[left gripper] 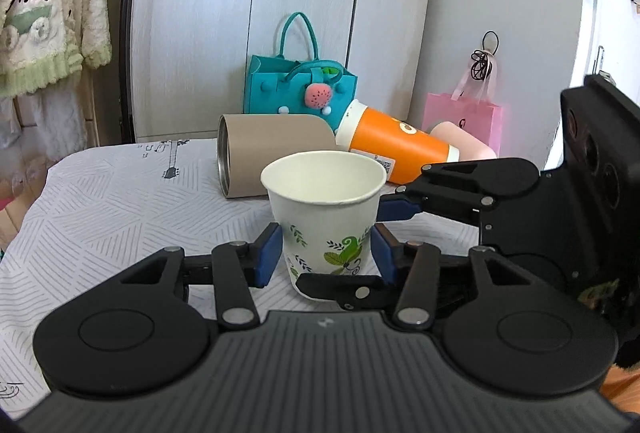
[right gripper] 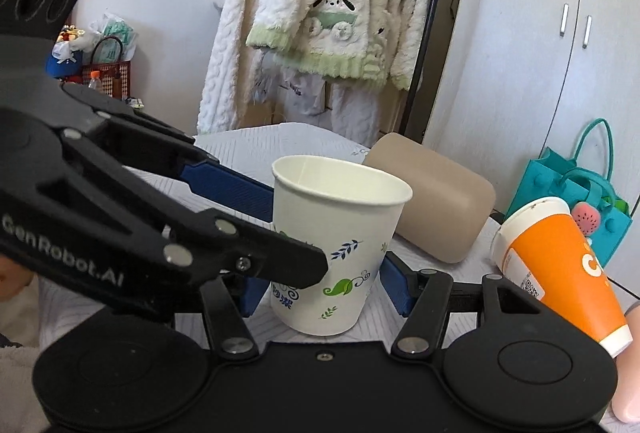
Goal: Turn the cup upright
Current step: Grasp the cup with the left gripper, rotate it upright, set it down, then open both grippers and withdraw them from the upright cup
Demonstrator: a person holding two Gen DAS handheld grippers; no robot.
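I see the paper cup [left gripper: 326, 217] standing upright on the table [left gripper: 100, 209], my left gripper [left gripper: 326, 253] and right gripper [right gripper: 320, 281] both spread around it, blue pads beside its walls.

White paper cup [left gripper: 326, 209] printed with green and blue leaves.

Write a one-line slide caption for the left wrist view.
Upright leaf-print paper cup framed by the left gripper and right gripper, with toppled orange cup behind.
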